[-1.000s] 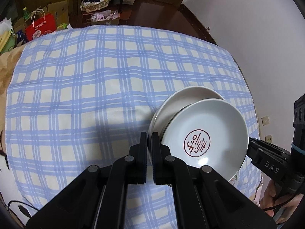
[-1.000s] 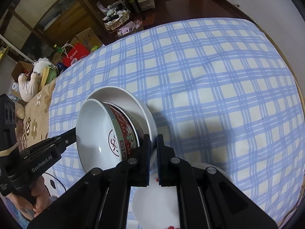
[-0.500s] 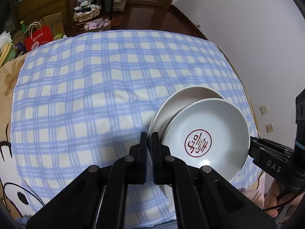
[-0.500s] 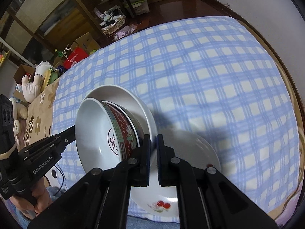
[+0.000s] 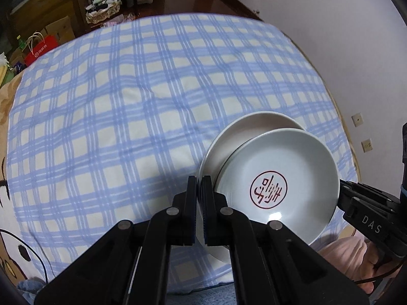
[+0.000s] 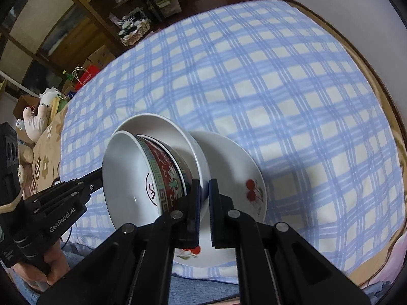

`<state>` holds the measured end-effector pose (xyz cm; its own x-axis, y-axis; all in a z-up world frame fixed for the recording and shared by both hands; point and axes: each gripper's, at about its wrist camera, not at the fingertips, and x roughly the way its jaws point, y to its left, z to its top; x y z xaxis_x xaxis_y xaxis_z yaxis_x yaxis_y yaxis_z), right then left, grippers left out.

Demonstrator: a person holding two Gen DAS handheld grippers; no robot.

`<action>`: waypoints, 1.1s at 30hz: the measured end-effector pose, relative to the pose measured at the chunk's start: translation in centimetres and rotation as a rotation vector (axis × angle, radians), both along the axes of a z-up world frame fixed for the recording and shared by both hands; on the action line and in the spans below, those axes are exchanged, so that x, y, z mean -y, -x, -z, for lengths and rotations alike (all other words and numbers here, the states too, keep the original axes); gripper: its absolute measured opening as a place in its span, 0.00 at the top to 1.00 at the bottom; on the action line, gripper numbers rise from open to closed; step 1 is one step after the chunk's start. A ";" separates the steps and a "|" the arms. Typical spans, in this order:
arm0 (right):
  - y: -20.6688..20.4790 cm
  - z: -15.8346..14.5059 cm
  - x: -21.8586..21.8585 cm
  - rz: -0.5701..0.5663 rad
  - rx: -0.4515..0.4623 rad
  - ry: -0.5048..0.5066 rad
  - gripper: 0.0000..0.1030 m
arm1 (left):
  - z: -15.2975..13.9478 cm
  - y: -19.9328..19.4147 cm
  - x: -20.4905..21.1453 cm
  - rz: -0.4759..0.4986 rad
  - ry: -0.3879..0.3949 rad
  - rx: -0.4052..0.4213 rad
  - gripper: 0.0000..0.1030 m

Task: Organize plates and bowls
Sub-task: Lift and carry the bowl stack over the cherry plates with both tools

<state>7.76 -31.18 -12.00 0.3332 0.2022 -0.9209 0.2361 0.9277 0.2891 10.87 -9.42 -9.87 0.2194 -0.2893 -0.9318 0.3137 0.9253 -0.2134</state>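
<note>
A white deep plate (image 5: 229, 142) with a red-patterned bowl (image 6: 165, 170) nested in it hangs tilted above the blue-checked cloth (image 5: 127, 101), held from both sides. The bowl's white inside bears a red seal (image 5: 269, 189). My left gripper (image 5: 199, 186) is shut on the plate's left rim. My right gripper (image 6: 204, 190) is shut on the white plate (image 6: 157, 127) at its opposite rim. Each gripper shows in the other's view, the right gripper (image 5: 361, 203) and the left gripper (image 6: 84, 188). A white plate with cherries (image 6: 236, 167) lies on the cloth just under the stack, partly hidden by my right fingers.
The cloth's near edge (image 6: 203, 272) runs just below the cherry plate. Wooden shelves (image 6: 101, 5), a basket (image 5: 101, 12), boxes and a red bag (image 5: 38, 50) stand beyond the far edge. A white wall (image 5: 330, 25) closes the right. A soft toy (image 6: 35, 119) lies at left.
Both grippers have carried the stack toward the cloth's near edge. The cherry plate, barely in view before, now lies wholly in view under the stack. Both grips are unchanged.
</note>
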 end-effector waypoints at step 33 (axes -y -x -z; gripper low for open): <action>0.8 2.4 1.2 0.023 0.006 -0.023 0.92 | 1.9 -0.2 1.4 0.054 -0.034 0.004 0.97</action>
<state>6.99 -32.40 -14.38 0.3432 0.2155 -0.9142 0.2552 0.9153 0.3116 11.09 -10.82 -11.75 0.2078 -0.2689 -0.9405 0.3645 0.9135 -0.1806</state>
